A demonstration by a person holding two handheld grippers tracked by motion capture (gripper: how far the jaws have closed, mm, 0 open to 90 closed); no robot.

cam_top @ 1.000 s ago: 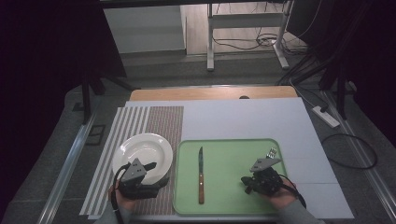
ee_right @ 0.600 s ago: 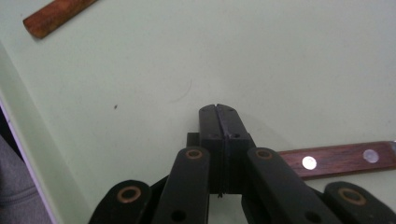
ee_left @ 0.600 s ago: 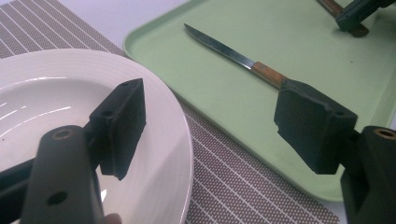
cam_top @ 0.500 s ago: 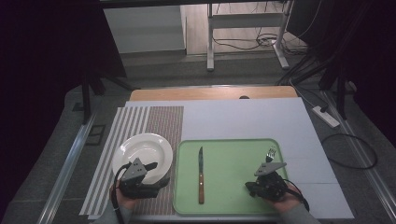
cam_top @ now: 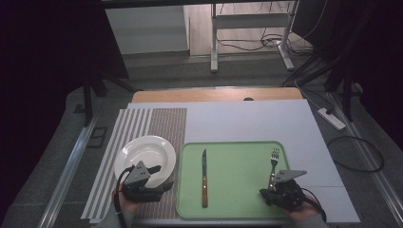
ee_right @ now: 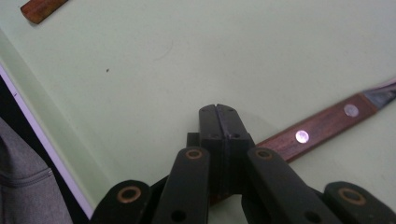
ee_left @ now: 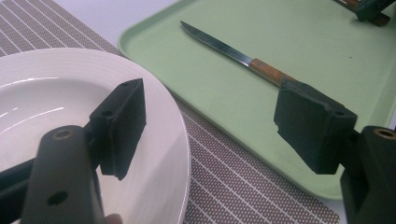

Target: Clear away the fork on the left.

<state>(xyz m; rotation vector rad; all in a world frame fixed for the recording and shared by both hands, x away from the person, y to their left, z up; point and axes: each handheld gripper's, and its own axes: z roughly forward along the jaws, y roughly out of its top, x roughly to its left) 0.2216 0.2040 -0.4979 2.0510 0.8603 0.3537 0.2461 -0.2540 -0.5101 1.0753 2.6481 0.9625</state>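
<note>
A green tray holds a wood-handled knife on its left side and a wood-handled fork on its right. My right gripper is shut, its jaws pressed together with nothing between them, right over the fork's riveted handle; the jaw tips point toward the knife's handle end. A white plate sits on the striped placemat. My left gripper is open at the plate's near right rim, one jaw above the plate, the other by the tray's edge.
Tray and placemat lie on a white sheet that covers the table. A grey sleeve shows past the tray's front edge. On the floor to the right lie a power strip and cables.
My right gripper has slid to the right along the tray's front, still shut. The fork, knife, plate and left gripper have stayed put.
</note>
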